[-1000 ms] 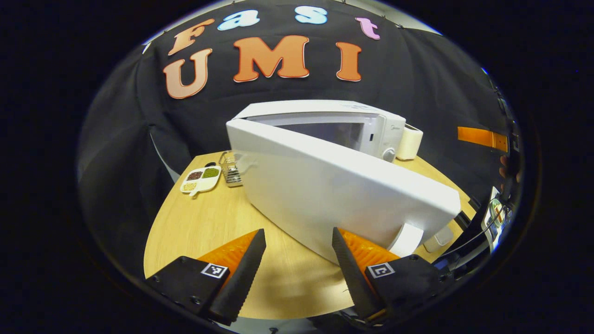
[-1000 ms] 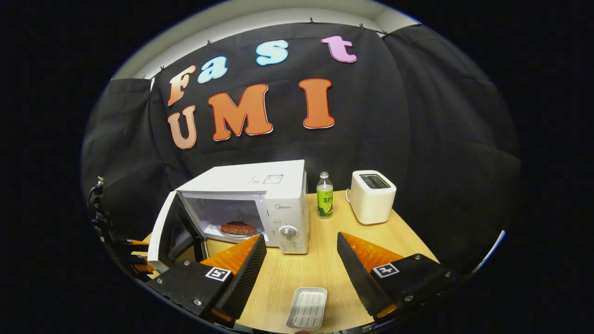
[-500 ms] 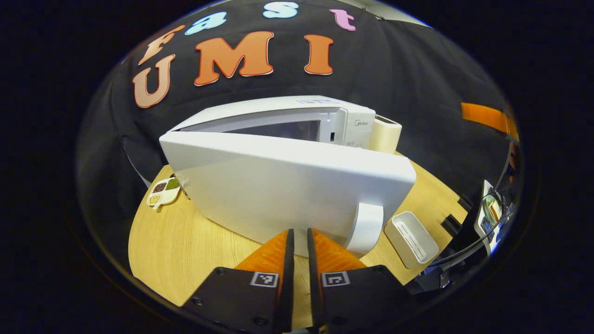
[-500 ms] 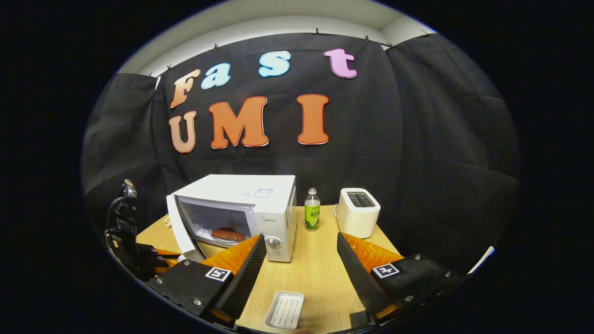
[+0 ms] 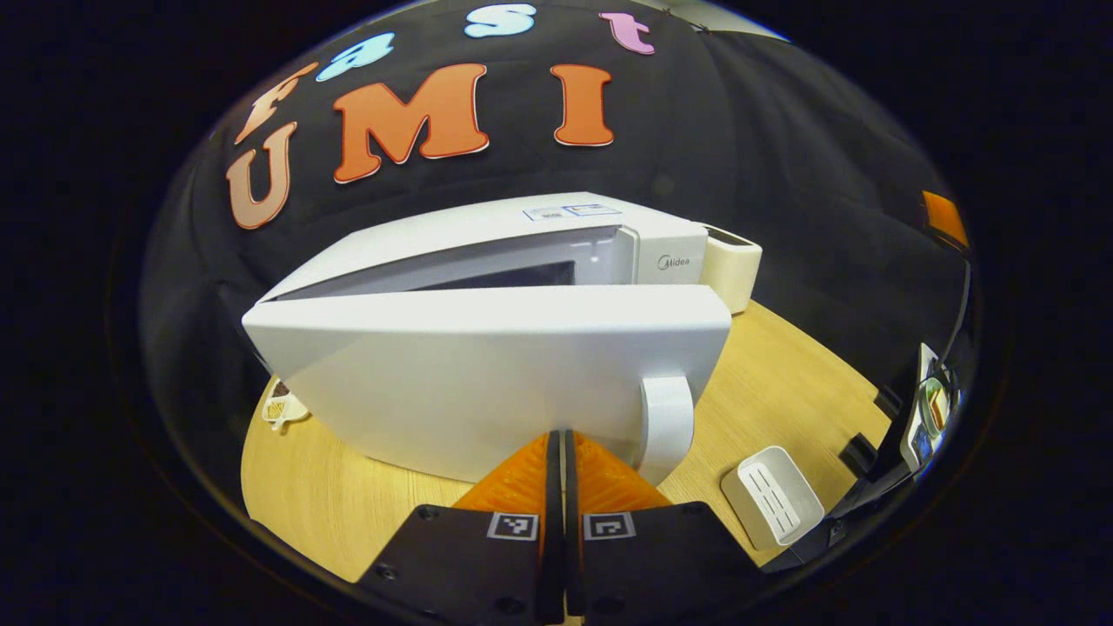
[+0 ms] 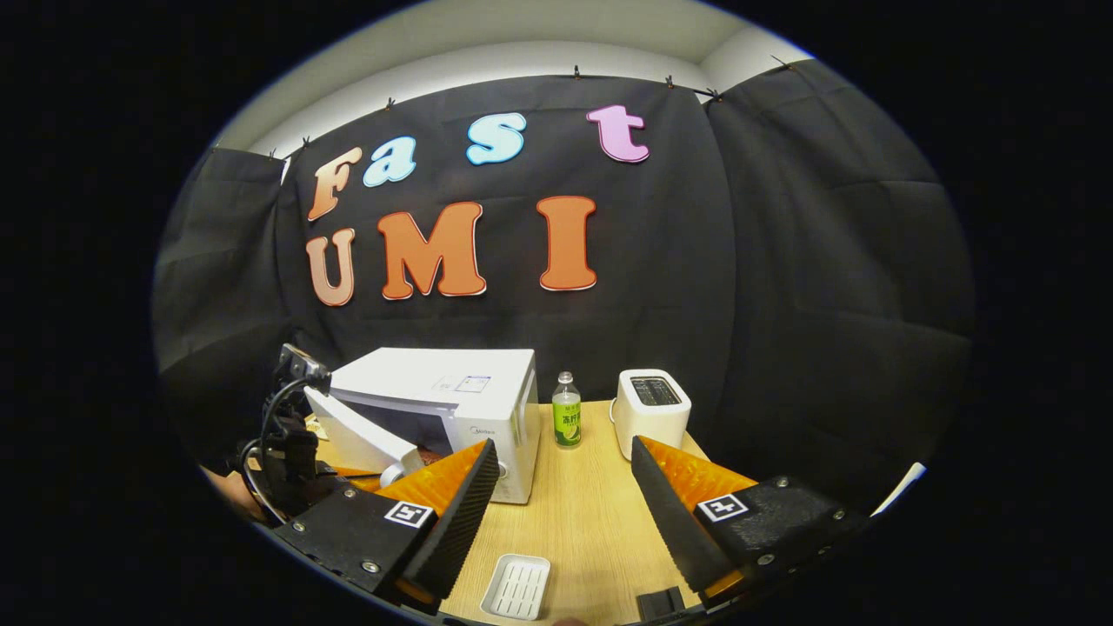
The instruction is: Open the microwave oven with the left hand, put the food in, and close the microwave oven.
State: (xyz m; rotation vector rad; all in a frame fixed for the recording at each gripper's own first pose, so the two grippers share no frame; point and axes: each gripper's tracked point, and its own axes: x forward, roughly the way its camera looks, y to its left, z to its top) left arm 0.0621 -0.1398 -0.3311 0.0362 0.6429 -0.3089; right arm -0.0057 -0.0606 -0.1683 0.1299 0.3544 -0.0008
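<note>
Nearest in the left gripper view, the left gripper (image 5: 556, 452) has its two orange fingers pressed together with nothing between them, their tips at the white microwave door (image 5: 487, 374), just beside its handle (image 5: 667, 417). The door stands partly ajar from the microwave (image 5: 522, 235) on the wooden table (image 5: 783, 382). In the right gripper view, the right gripper (image 6: 565, 469) hangs wide open and empty above a white tray (image 6: 516, 586). Farther back stand a green bottle (image 6: 567, 422) and a toaster (image 6: 652, 410). The food inside cannot be made out.
</note>
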